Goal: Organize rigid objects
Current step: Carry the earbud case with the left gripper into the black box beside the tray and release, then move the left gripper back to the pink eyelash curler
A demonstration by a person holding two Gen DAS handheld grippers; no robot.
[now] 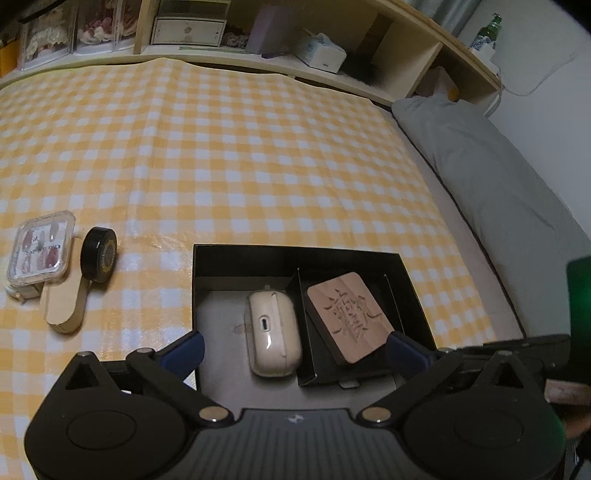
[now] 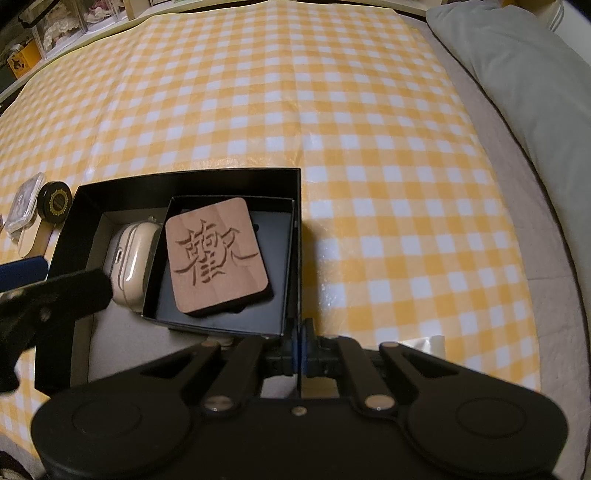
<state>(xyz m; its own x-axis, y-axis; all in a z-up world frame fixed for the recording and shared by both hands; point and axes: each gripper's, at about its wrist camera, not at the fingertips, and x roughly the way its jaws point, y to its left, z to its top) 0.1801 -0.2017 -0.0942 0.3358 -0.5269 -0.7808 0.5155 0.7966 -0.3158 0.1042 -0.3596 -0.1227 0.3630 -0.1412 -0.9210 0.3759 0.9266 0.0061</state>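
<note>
A black open box (image 1: 236,258) (image 2: 184,177) lies on the yellow checked cloth. Inside it lie a cream earbud case (image 1: 271,332) (image 2: 131,258) and a smaller black tray (image 1: 306,369) (image 2: 221,321) holding a wooden carved coaster (image 1: 345,315) (image 2: 216,254). My left gripper (image 1: 295,350) is open and empty, its jaws spread above the box's near part. My right gripper (image 2: 298,350) is shut on the box's near right wall. To the left on the cloth lie a clear nail case (image 1: 40,251), a black round tin (image 1: 99,254) (image 2: 55,203) and a beige oblong piece (image 1: 66,306).
A grey pillow (image 1: 498,177) (image 2: 517,55) lies along the right edge of the bed. A wooden headboard shelf (image 1: 295,62) with boxes and a green bottle (image 1: 489,31) runs along the back. The left gripper's arm (image 2: 48,295) shows at the left of the right wrist view.
</note>
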